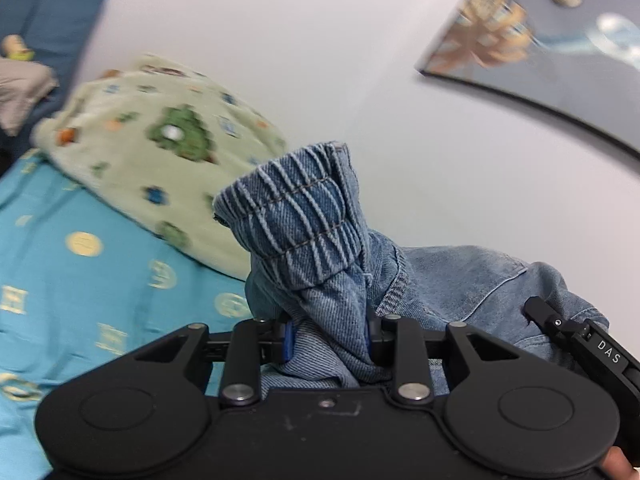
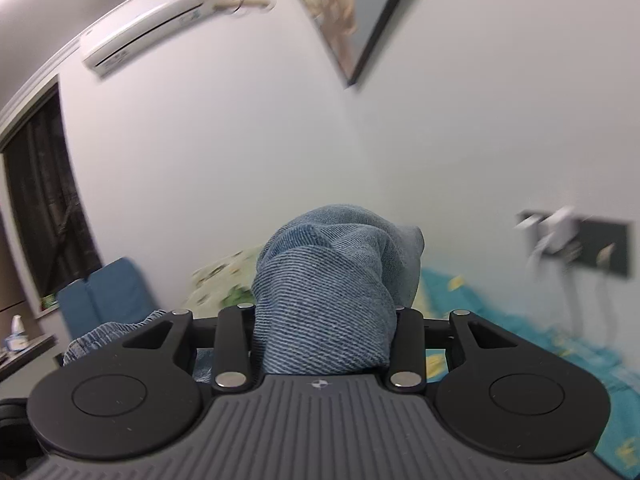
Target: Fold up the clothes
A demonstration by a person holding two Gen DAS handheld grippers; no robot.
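We see the left gripper (image 1: 328,340) clamped on a bunched fold of the faded blue denim garment (image 1: 304,224), its ribbed elastic waistband standing above the jaws. The right gripper (image 2: 326,338) is likewise clamped on a thick wad of the same denim (image 2: 324,280), held up over the turquoise patterned bedspread (image 1: 80,264), near a pale green printed fleece blanket (image 1: 160,140)

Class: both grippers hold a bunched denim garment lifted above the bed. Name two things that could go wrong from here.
1. The left gripper pinches only a narrow bunch below the elastic waistband, so the denim garment might slip out.
2. The right gripper holds a thick wad, so the fold may come out uneven.
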